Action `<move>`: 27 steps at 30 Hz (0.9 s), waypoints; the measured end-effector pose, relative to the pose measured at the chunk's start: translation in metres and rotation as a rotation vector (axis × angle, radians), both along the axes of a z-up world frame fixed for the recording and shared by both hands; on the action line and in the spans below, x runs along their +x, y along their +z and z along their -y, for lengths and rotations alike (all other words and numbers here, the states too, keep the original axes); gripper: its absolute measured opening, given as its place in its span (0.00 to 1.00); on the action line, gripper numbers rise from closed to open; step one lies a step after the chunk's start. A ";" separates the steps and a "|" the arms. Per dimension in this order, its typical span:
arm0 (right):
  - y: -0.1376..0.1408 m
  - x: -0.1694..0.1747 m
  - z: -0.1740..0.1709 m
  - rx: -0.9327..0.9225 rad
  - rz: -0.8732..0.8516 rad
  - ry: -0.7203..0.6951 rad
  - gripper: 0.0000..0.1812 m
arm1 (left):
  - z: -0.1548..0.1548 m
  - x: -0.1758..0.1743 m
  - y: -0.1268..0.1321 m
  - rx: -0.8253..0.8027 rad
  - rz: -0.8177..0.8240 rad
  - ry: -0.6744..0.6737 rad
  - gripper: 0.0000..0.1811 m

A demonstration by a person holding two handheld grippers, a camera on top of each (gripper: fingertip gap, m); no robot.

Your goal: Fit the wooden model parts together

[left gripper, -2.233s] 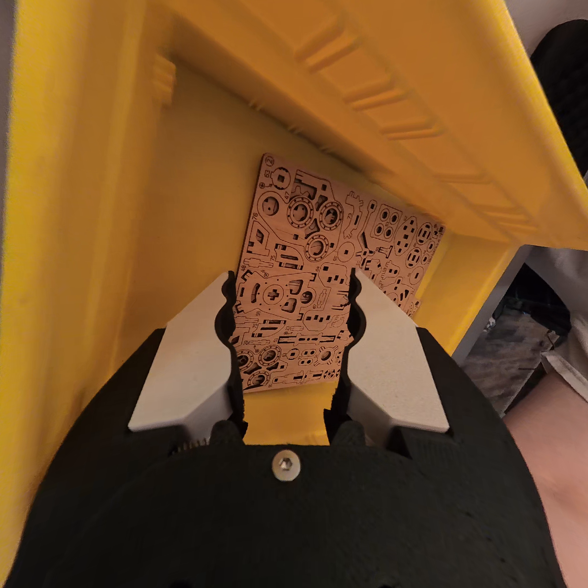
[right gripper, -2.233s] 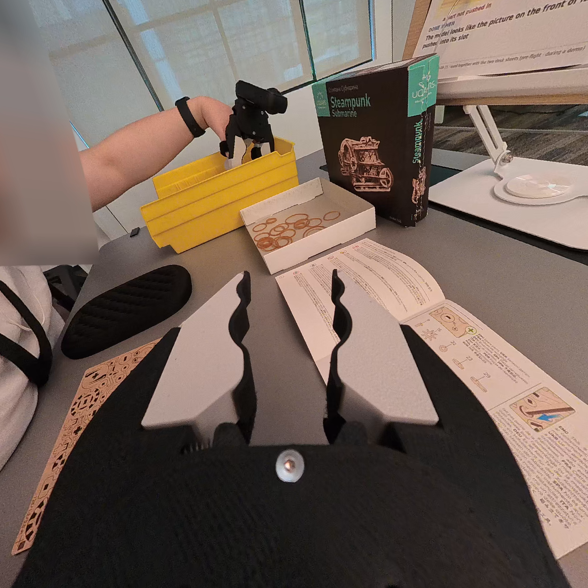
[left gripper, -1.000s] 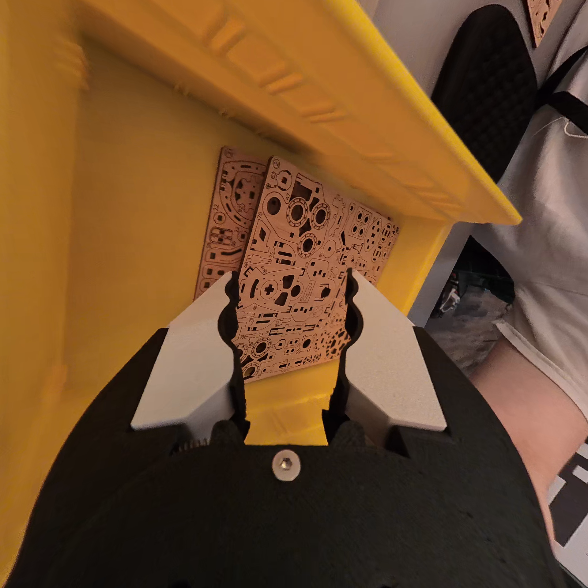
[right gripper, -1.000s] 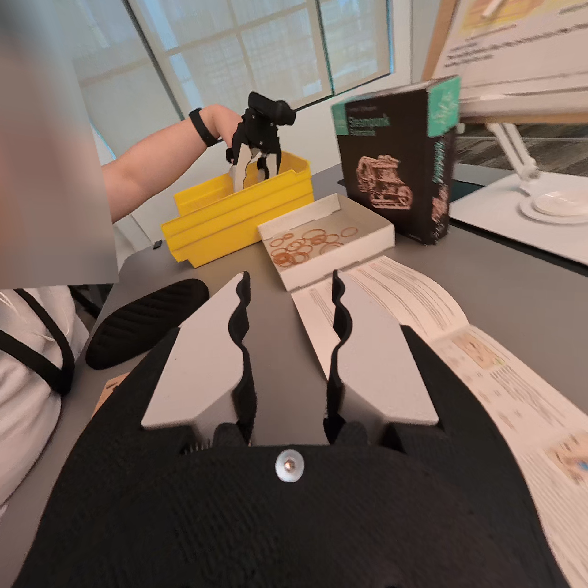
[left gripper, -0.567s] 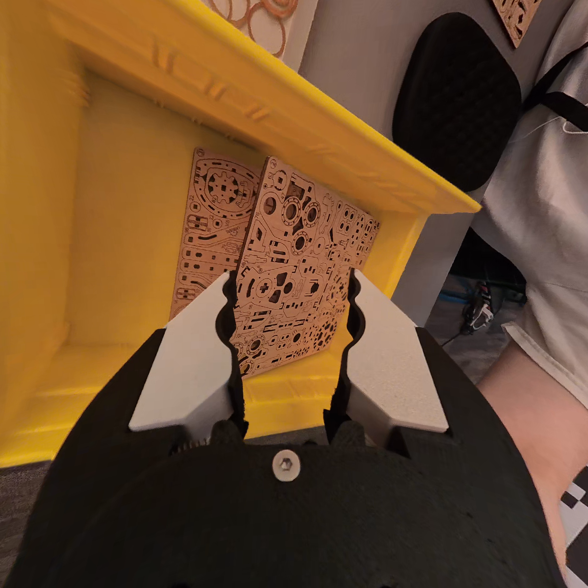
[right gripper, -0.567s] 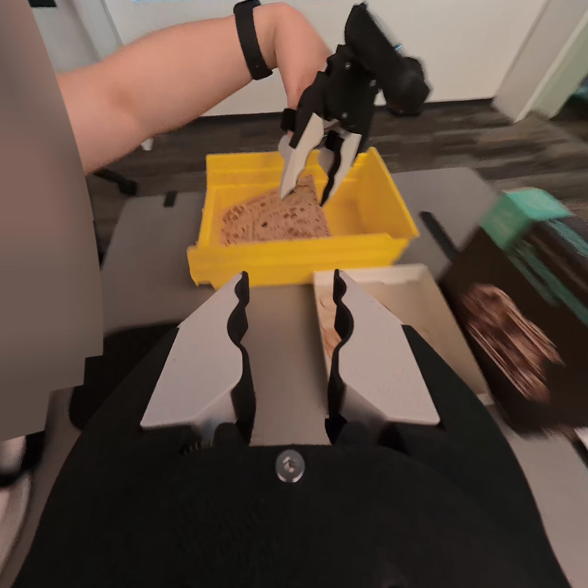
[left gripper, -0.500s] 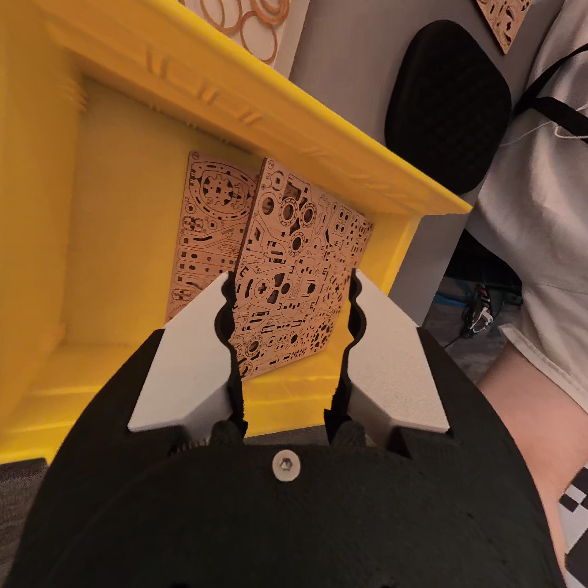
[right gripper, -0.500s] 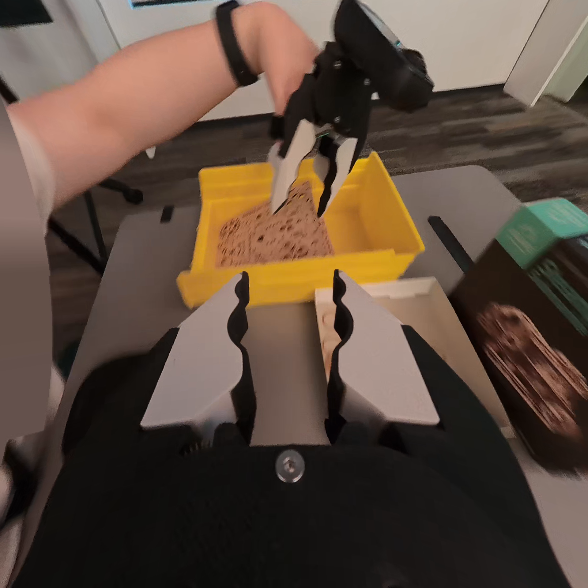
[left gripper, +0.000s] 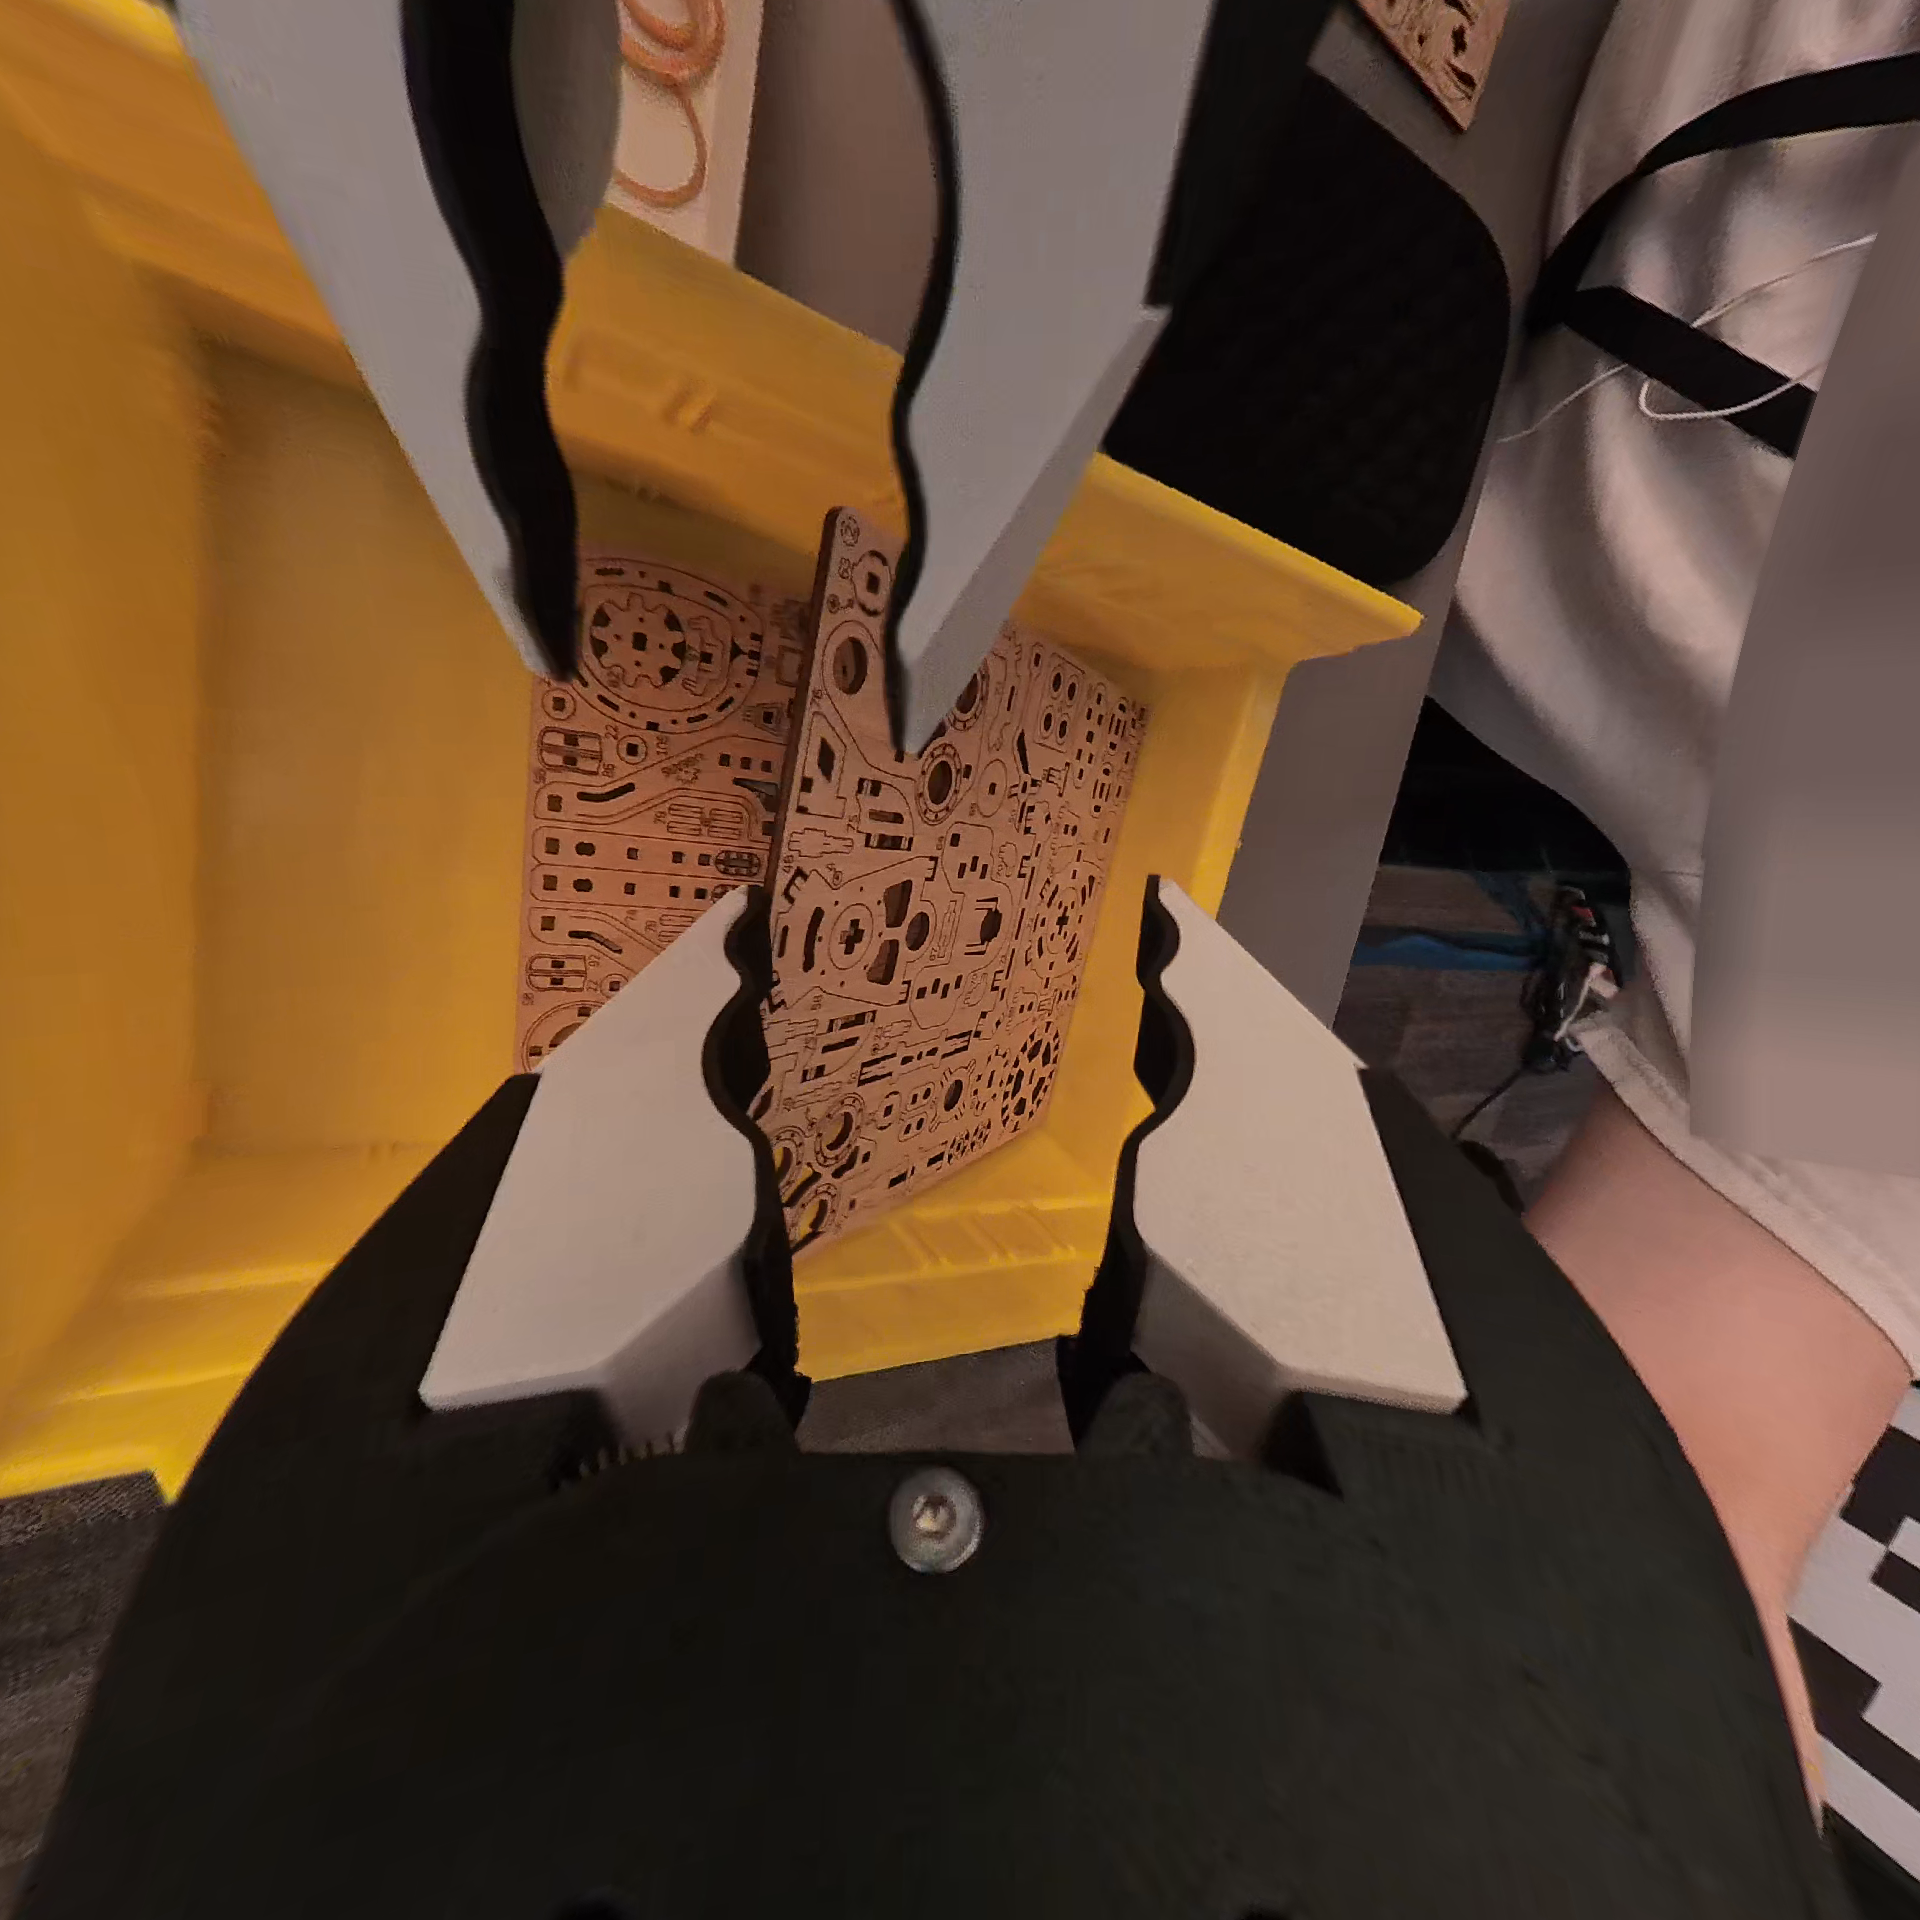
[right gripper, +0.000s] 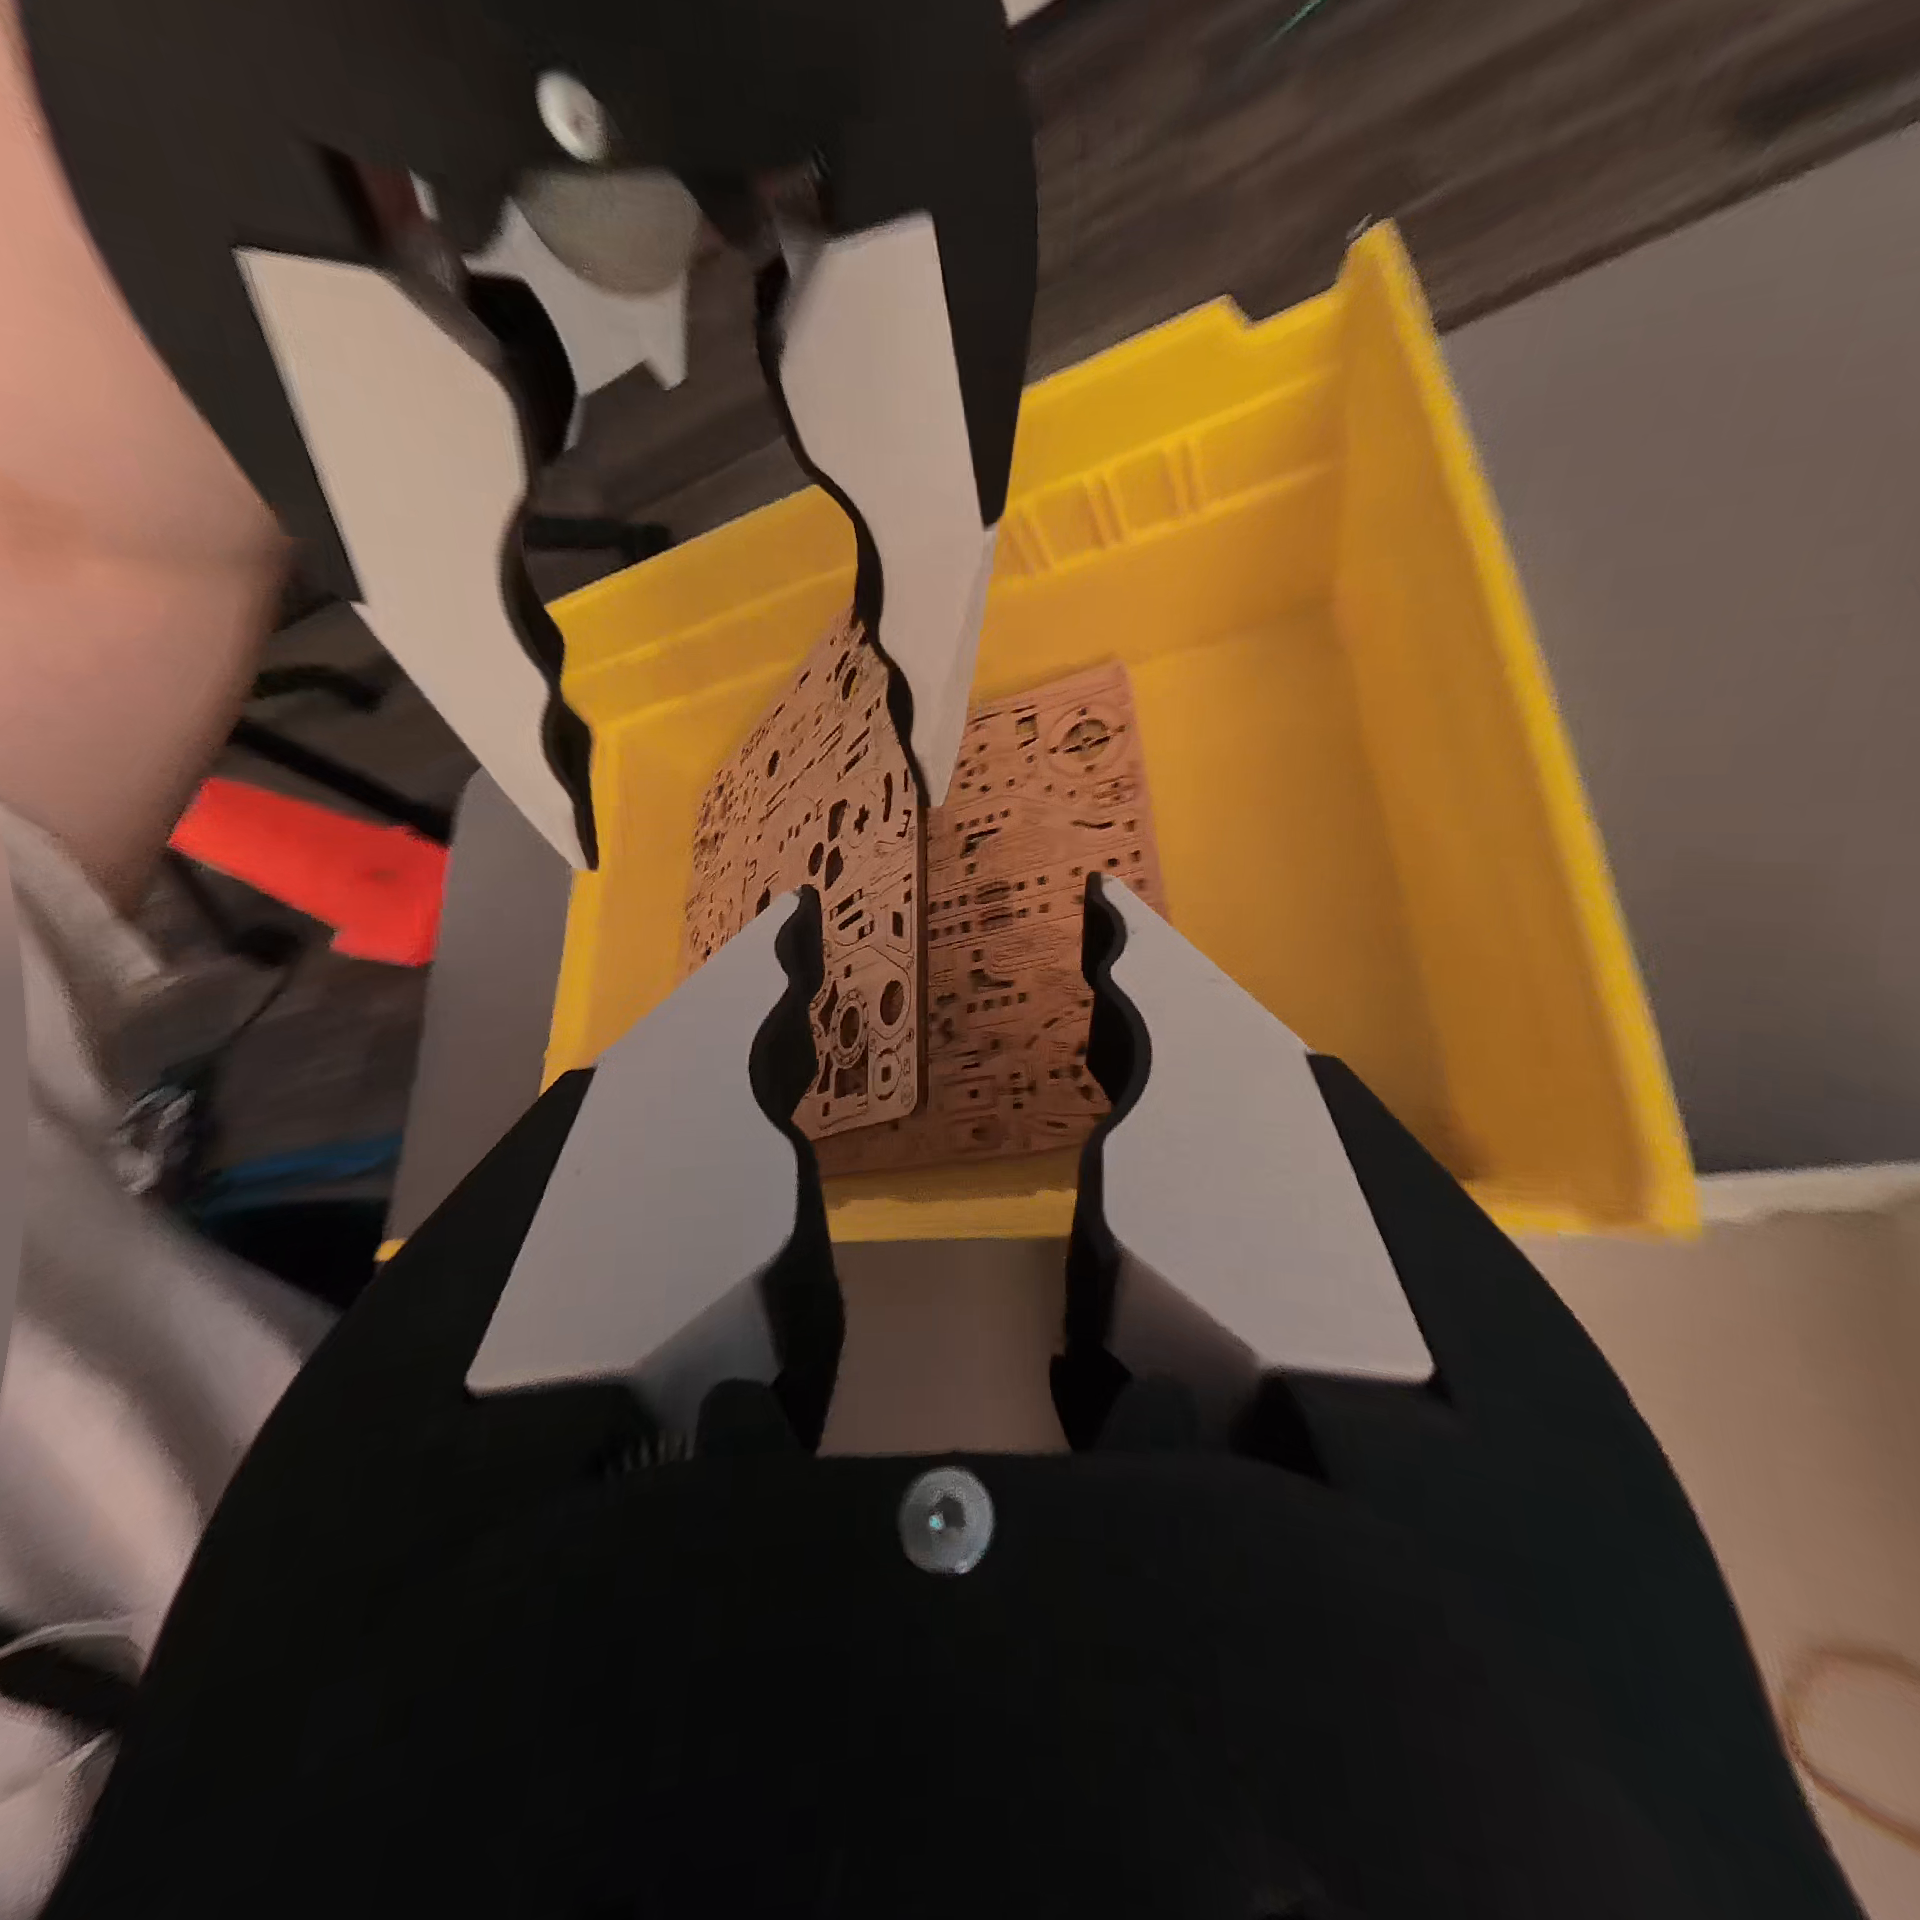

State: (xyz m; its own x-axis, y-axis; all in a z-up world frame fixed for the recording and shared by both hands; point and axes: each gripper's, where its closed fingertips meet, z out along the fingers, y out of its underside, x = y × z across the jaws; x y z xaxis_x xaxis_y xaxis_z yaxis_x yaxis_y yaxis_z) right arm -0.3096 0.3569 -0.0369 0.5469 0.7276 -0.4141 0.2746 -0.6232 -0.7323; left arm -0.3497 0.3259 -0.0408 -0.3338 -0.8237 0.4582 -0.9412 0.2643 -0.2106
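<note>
Two thin laser-cut wooden part sheets sit in the yellow bin. The upper sheet, tan with dark cut outlines of gears, rings and slotted pieces, is tilted up on one edge. The lower sheet lies flat beneath it, partly covered.

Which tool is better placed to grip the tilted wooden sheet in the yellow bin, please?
Right, probably: the open right tool straddles the raised edge of the tilted laser-cut wooden sheet; the left tool only touches it with one fingertip.
</note>
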 end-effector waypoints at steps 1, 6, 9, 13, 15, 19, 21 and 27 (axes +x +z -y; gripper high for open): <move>0.001 -0.003 0.001 -0.017 -0.015 0.018 0.25 | 0.001 -0.001 0.001 -0.003 0.005 -0.006 0.39; 0.002 -0.018 0.010 -0.097 -0.030 0.085 0.25 | 0.009 -0.001 0.007 -0.031 0.047 -0.021 0.38; -0.005 -0.026 0.017 -0.174 -0.008 0.119 0.26 | 0.013 -0.003 0.009 -0.040 0.071 -0.031 0.39; -0.008 -0.041 0.029 -0.299 -0.051 0.181 0.25 | 0.018 -0.007 0.014 -0.063 0.097 -0.034 0.38; -0.011 -0.043 0.029 -0.315 -0.037 0.191 0.20 | 0.019 -0.008 0.016 -0.069 0.109 -0.035 0.38; -0.015 -0.047 0.035 -0.353 -0.026 0.230 0.11 | 0.021 -0.009 0.018 -0.076 0.125 -0.037 0.38; -0.017 -0.050 0.041 -0.386 -0.020 0.257 0.09 | 0.022 -0.010 0.018 -0.079 0.130 -0.038 0.38; -0.023 -0.055 0.051 -0.459 0.012 0.301 0.02 | 0.025 -0.012 0.021 -0.088 0.152 -0.041 0.36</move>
State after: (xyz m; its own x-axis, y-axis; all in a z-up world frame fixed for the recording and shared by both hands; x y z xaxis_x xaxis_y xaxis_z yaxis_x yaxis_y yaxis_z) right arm -0.3645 0.3054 -0.0597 0.3493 0.5985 -0.7209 0.4971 -0.7706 -0.3989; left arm -0.3621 0.3004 -0.0198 -0.4372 -0.7669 0.4699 -0.8856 0.2758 -0.3738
